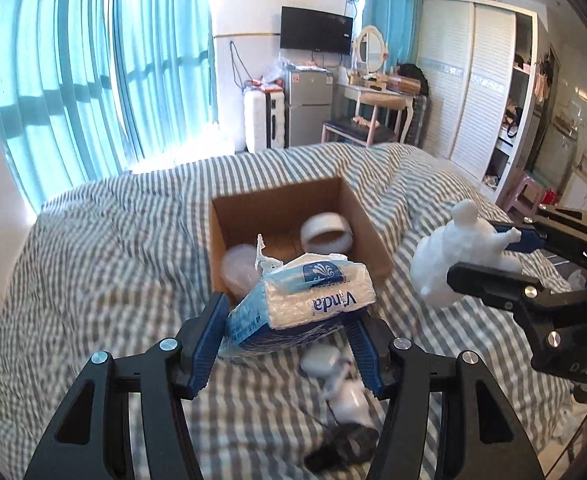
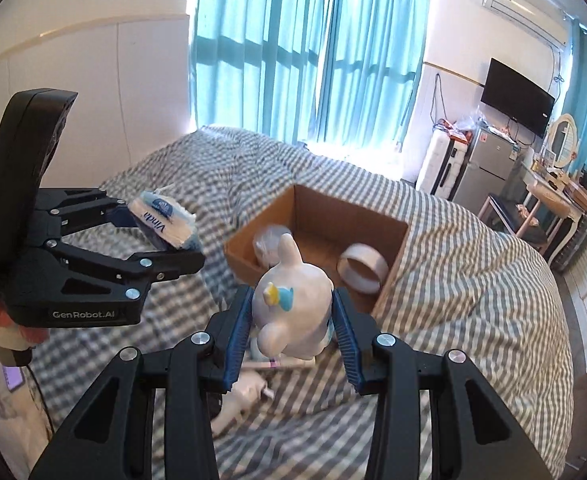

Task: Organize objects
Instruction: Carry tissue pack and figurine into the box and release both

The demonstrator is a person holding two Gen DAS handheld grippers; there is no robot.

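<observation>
An open cardboard box (image 1: 357, 216) sits on the striped bed; it also shows in the right wrist view (image 2: 321, 216). Inside lie a white tape roll (image 1: 327, 236) (image 2: 363, 268) and a pale round lid (image 1: 239, 268). My left gripper (image 1: 289, 324) is shut on a blue-and-white Vinda tissue pack (image 1: 305, 300), held above the bed at the box's near edge; the pack also shows in the right wrist view (image 2: 161, 222). My right gripper (image 2: 293, 320) is shut on a white animal figurine (image 2: 293, 308), held in the air right of the box (image 1: 457, 252).
Small white items (image 1: 333, 380) and a dark object (image 1: 345, 444) lie on the striped bedcover (image 1: 113, 260) below my left gripper. Beyond the bed stand a suitcase (image 1: 263, 120), a fridge (image 1: 307, 108), a dressing table (image 1: 377, 96) and a wardrobe (image 1: 473, 80).
</observation>
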